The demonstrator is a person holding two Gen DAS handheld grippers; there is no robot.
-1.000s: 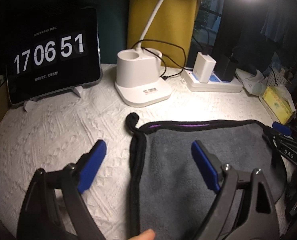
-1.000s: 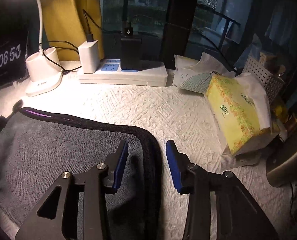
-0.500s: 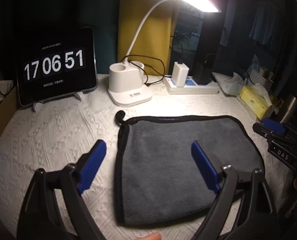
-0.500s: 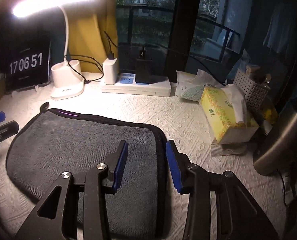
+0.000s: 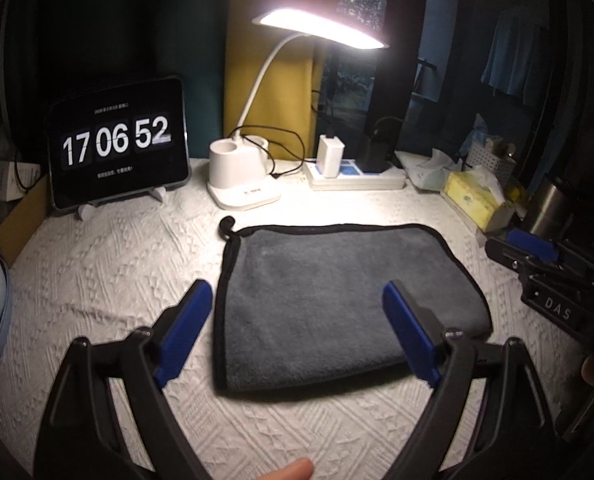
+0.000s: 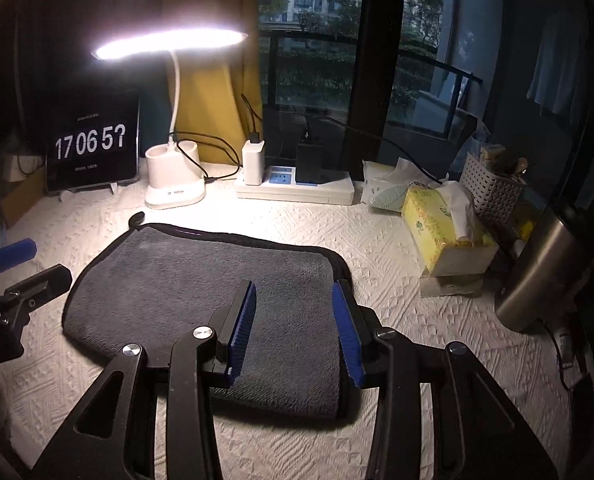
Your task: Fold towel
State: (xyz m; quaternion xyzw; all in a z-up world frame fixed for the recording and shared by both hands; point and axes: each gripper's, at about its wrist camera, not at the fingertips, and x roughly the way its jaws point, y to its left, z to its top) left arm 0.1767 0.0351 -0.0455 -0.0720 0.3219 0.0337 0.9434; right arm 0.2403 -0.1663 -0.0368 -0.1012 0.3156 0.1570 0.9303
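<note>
A grey towel [image 5: 337, 296] with a black hem lies folded and flat on the white textured cloth; it also shows in the right wrist view [image 6: 201, 280]. A small black loop [image 5: 227, 226] sticks out at its far left corner. My left gripper [image 5: 297, 320] is open and empty, raised above the towel's near left part. My right gripper [image 6: 293, 320] is open and empty, raised above the towel's right end. The right gripper also shows at the right edge of the left wrist view [image 5: 537, 256].
At the back stand a tablet clock [image 5: 117, 144], a white desk lamp [image 5: 241, 176] and a power strip [image 5: 353, 174] with chargers. A yellow tissue box [image 6: 445, 236], a white basket [image 6: 493, 192] and a steel flask [image 6: 537, 272] stand at the right.
Both grippers have pulled back and up from the towel, so the whole folded towel now shows. The towel lies still. The clock went from 51 to 52.
</note>
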